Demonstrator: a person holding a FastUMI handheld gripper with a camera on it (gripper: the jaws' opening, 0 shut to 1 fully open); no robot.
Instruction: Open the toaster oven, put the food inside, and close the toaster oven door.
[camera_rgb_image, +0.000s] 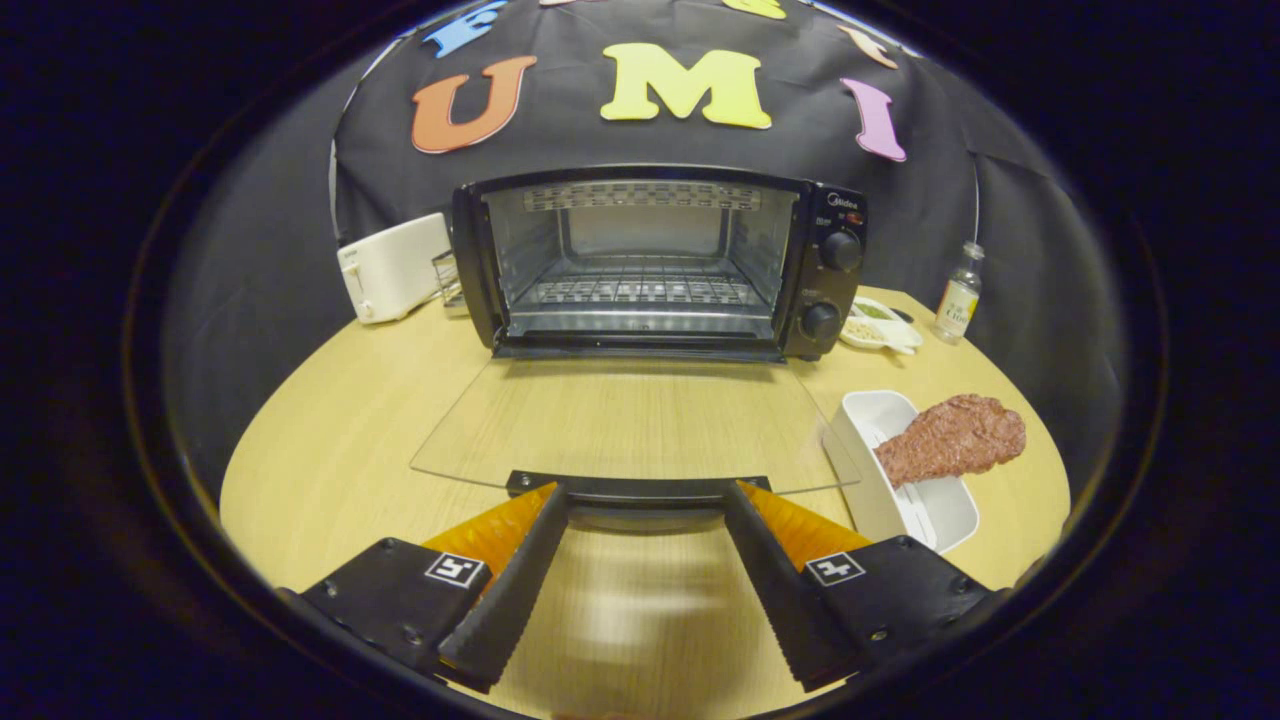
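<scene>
Wood-grain table (330, 440) runs under everything I see. Nearest me, low in the frame, my gripper (645, 490) is spread wide with nothing between its two fingers; the tips sit right at the dark handle (640, 487) of the door (630, 420), one near each end of it, though I cannot tell if they touch it. That glass door lies fully down and flat, so it stretches between me and the oven (660, 262). Lower right, just beside the door's edge, one white tray (930, 500) holds one reddish-brown piece of food (955, 437). Farther back, the oven's mouth stands open at centre with one wire rack (640, 290) inside and two knobs (840, 250) on its right panel. Upper left, one white toaster (395, 268). Upper right, one small dish (880, 325) and one bottle (960, 295).
</scene>
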